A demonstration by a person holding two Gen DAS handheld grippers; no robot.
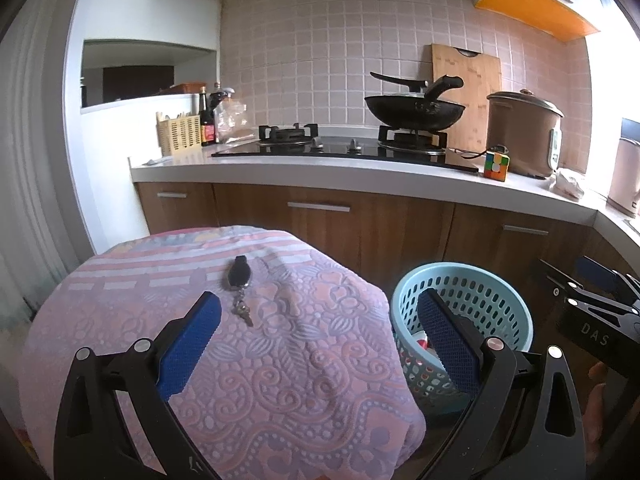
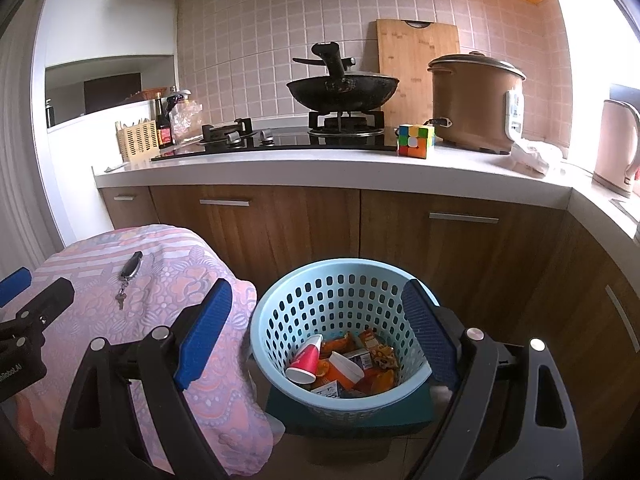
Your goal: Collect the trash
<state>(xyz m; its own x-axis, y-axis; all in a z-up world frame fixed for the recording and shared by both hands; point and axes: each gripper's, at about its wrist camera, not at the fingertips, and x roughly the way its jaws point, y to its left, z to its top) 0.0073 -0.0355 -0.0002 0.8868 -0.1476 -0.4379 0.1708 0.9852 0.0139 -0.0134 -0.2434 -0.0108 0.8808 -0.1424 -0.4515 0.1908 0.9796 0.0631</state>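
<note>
Taking the light blue basket [image 2: 340, 320] as landmark and going from left to right. Left of the basket: a surface under a pink patterned cloth [image 1: 248, 340], touching the basket rim or nearly so. On the cloth, toward its far side: a black key fob [image 1: 239, 273] with small keys, long axis running away from the cameras; no trash visible there. Above the near part of the cloth: left gripper [image 1: 320, 344], blue pads spread wide, nothing between them. Inside the basket, at the bottom: the collected trash, namely a red and white paper cup [image 2: 306, 362] lying on its side, orange snack wrappers [image 2: 368, 364] and small cartons. Directly over the basket: right gripper [image 2: 320, 344], jaws also spread wide and empty, so clearly the nearer one to the basket. Beyond the basket, on the counter: a colour cube [image 2: 416, 140] and, further right, a crumpled white bag [image 2: 536, 156], possibly trash, well apart from both grippers.
</note>
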